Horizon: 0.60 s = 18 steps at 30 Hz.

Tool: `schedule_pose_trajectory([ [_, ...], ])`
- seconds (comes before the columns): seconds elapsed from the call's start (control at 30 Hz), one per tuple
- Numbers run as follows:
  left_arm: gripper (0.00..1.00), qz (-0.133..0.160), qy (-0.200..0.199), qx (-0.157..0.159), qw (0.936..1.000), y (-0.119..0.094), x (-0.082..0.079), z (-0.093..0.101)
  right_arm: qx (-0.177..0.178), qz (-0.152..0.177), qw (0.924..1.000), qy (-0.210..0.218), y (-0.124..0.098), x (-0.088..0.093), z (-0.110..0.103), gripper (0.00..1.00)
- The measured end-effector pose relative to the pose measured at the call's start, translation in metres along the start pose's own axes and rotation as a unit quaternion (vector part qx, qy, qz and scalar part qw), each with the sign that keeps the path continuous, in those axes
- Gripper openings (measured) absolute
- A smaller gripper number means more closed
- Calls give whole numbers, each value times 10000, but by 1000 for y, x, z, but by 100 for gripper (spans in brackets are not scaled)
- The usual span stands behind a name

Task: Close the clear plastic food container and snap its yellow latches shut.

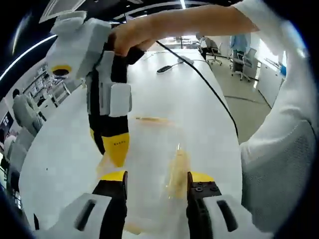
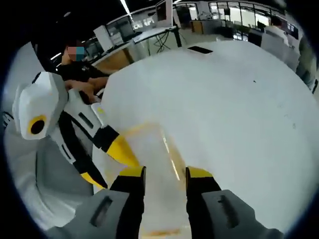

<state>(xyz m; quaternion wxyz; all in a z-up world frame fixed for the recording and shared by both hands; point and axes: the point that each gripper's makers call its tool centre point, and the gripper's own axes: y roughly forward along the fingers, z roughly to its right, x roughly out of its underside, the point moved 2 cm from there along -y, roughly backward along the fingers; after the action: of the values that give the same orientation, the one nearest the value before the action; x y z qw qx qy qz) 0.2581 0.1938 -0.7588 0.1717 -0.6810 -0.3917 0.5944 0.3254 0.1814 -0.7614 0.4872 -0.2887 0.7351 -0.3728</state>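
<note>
Below, on the white table (image 1: 164, 94), the clear plastic food container (image 1: 159, 164) lies between both pairs of tongs. Left gripper (image 1: 157, 175): jaws parted, straddling the container's near end, a yellow latch (image 1: 177, 172) between the tips; contact unclear. Right gripper (image 2: 164, 173): jaws likewise apart over the container (image 2: 157, 164), grip cannot be told. Its yellow tips (image 1: 115, 149) come down at the container's edge in the left gripper view. A black cable (image 1: 209, 84) trails across the table.
</note>
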Motion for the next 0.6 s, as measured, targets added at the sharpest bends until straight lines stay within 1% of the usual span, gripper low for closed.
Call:
schedule_pose_trajectory([
  [0.03,40,-30,104,-74,9999,1,0,-1,-53,-40,10000,-51,1,-1,-2,32],
  [0.07,39,-43,297,-161,9994,1,0,-5,-111,-53,9999,-23,0,-4,-3,31],
  [0.1,39,-64,207,-98,9997,1,1,0,-92,-167,9998,-94,1,-3,-2,31],
  [0.13,39,-66,320,-131,9994,2,1,0,-119,-212,9996,-139,1,-4,-2,31],
  [0.17,40,-103,447,-155,9988,2,1,1,-138,-266,9995,-124,2,-3,-2,31],
  [0.23,40,-151,832,-246,9961,3,2,0,-208,-440,9987,-124,3,-3,-2,31],
  [0.27,40,-152,633,-232,9976,3,3,3,-233,-514,9983,-134,4,-4,-2,31],
  [0.33,41,-165,761,-307,9965,4,4,3,-325,-614,9975,-138,4,-4,-1,31],
  [0.4,41,-177,764,-358,9963,5,4,3,-457,-749,9961,21,6,-3,1,31],
  [0.43,40,-191,792,-387,9959,5,4,4,-463,-790,9958,50,6,-3,1,31],
  [0.5,40,-196,827,-429,9955,5,5,3,-448,-874,9951,-57,6,-3,0,30],
  [0.6,40,-189,825,-493,9952,6,6,3,-410,-965,9945,-31,6,-3,0,30],
])
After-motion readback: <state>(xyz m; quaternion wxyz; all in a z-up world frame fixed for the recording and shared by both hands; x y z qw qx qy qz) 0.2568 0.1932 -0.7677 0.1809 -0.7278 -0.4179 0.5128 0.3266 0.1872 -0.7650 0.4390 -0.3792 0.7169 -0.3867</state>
